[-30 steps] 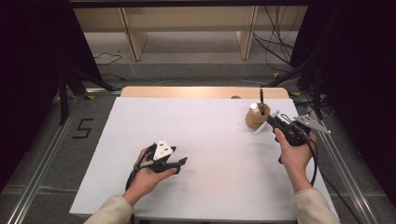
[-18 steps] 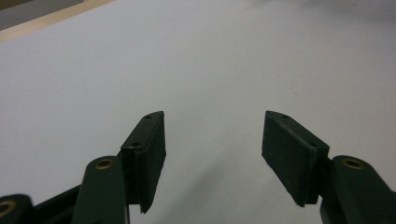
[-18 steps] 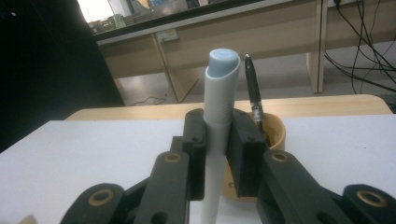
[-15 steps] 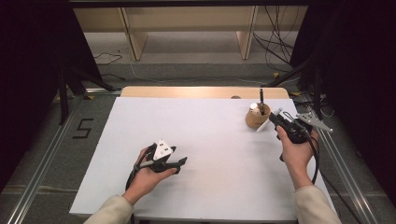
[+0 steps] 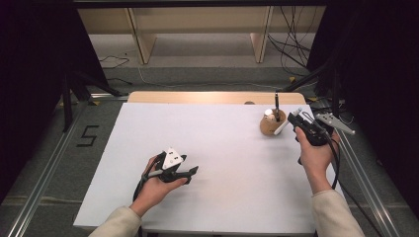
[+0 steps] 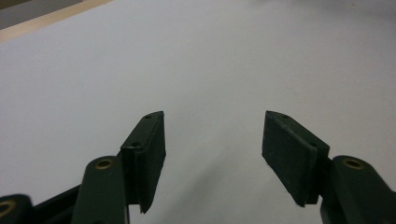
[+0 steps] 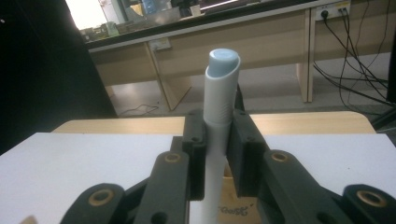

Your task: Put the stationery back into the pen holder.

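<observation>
At the right edge of the white table [image 5: 217, 148] our right hand [image 5: 312, 157] holds the right gripper [image 7: 216, 140] raised, jaws pinching a white pen [image 7: 219, 116] beside the wooden holder [image 5: 271, 126]. Our left hand [image 5: 157, 186] rests low, the left gripper [image 6: 212, 140] spread with nothing between. Both sit as they did a second ago

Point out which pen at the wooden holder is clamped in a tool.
The white pen, gripped by the right tool. The black pen stands free and upright in the wooden holder.
</observation>
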Demonstrator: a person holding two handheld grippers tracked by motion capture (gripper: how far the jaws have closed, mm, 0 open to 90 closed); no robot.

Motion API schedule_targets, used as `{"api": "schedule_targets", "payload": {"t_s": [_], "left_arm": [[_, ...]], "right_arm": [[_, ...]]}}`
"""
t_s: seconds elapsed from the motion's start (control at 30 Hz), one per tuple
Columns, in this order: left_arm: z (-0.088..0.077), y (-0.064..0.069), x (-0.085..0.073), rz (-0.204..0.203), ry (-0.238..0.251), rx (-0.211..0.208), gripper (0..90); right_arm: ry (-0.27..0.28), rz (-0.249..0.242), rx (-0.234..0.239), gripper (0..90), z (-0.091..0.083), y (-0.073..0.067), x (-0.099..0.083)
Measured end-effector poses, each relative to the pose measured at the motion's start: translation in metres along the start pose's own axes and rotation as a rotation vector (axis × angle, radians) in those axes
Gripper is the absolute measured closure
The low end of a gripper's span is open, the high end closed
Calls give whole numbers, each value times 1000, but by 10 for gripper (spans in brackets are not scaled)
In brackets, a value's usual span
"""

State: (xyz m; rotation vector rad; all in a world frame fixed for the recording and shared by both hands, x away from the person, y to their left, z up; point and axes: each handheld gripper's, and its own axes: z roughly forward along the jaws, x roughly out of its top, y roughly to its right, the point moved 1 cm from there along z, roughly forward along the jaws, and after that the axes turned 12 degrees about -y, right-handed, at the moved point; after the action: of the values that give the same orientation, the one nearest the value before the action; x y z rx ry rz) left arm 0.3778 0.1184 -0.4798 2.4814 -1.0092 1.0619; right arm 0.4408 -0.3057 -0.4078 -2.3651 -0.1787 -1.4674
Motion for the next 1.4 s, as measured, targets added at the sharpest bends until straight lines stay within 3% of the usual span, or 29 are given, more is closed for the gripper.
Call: {"api": "schedule_targets", "payload": {"t_s": [0.53, 0.93, 1.4], "left_arm": [[0, 0, 0, 0, 3, -1, 393], [1, 0, 0, -1, 2, -2, 392], [1, -1, 0, 2, 1, 0, 392]], "right_arm": [[23, -2, -36, 784, 7, 5, 20], [36, 5, -53, 783, 9, 9, 24], [41, -1, -94, 782, 25, 11, 28]]}}
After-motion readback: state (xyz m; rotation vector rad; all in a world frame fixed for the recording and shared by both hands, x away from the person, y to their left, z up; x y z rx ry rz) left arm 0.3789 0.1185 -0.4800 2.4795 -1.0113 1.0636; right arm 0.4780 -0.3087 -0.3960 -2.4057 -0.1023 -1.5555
